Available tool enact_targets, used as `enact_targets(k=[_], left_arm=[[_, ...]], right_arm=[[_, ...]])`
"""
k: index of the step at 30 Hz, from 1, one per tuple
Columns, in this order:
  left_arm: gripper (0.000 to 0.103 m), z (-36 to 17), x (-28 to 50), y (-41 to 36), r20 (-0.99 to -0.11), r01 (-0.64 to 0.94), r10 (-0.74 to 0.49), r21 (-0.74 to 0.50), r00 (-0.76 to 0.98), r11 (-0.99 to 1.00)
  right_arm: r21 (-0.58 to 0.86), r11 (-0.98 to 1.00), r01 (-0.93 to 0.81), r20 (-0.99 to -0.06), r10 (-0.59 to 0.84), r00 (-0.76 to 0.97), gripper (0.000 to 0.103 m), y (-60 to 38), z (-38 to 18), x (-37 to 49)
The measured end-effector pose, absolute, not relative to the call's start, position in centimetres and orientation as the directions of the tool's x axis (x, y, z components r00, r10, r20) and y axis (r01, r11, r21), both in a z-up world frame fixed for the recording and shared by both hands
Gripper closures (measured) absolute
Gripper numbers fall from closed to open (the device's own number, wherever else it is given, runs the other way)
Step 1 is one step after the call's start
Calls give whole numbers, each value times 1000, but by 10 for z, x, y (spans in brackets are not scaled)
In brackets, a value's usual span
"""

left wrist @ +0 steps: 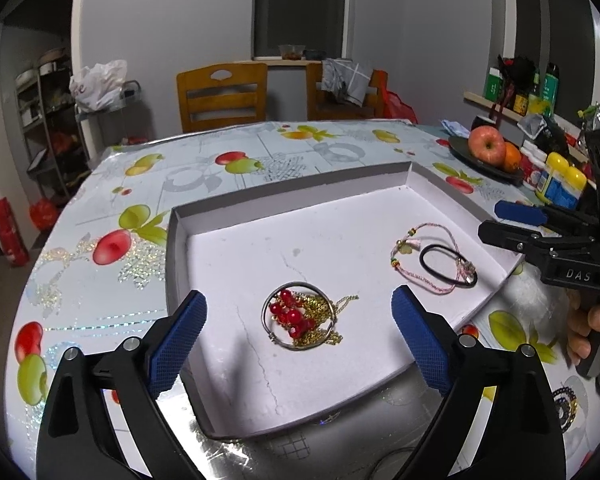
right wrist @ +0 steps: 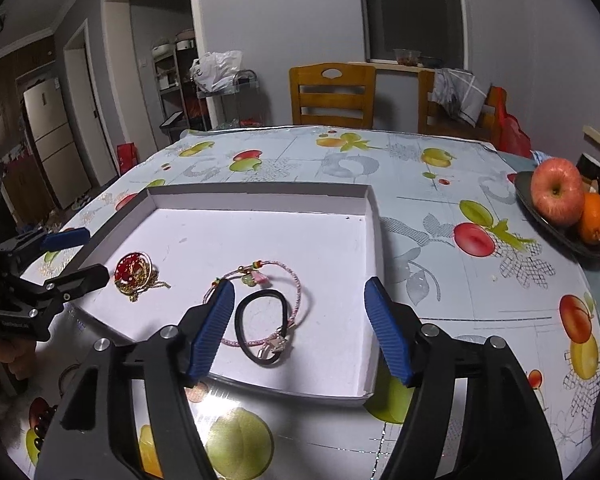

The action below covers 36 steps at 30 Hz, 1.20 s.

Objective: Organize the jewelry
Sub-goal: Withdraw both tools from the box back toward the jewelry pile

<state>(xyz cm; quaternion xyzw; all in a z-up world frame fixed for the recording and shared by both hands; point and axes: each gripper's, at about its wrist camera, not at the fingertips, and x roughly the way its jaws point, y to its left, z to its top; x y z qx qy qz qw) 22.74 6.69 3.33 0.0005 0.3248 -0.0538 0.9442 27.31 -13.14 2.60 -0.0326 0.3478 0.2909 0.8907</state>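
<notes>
- You are working over a fruit-print table; a dark plate of fruit is sitting well off to your right, nothing blocking the tray.
- The shallow white tray is holding all three pieces flat.
- The silver bangle, ringing red beads and gold chain, is lying between your left gripper's spread fingers.
- The pink cord bracelet and black hair tie are overlapping between your right gripper's parted fingers, the tie's long axis running toward you.
</notes>
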Motion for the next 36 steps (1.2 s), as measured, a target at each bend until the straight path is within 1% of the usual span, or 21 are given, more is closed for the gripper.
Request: enact_targets(k=[3,5,8,9,11,13,17,24,30,36], left_arm=[[9,39,224,72,-591,85,-90,-37,802,996],[9,46,220,73,-593,78,-84,-36,801,996],[7,58,206,71,-573,92,-91,-27,814,995],[7,61,201,69,-572,98,-88,-13,815,995],[7,65,192,66,-567,92,-65,19,821,996],[7,68,183,65,-557,88,-59,24,829,996],[6,68,163,67,-557,77,-74,-20,827,997],[6,60,131,63,-558,67,-81,-47,826,997],[6,49,111,52,-576,102,-120,-65,808,993],[6,37,96,38,-618,155,-167,-72,768,985]], right_arm=[[147,831,-536,-620,500,605,33,-135,29,270],[135,830,-541,-613,498,613,23,-136,31,265],[146,823,-549,-614,511,602,16,-143,36,258],[150,822,-549,-614,513,600,15,-145,38,257],[153,821,-550,-614,515,598,11,-149,42,253],[142,821,-553,-620,509,597,7,-152,45,245],[159,803,-574,-631,530,567,6,-156,48,230],[150,792,-592,-644,532,549,6,-165,51,197],[156,782,-603,-648,542,536,6,-174,45,164],[190,770,-609,-656,561,505,6,-185,37,142]])
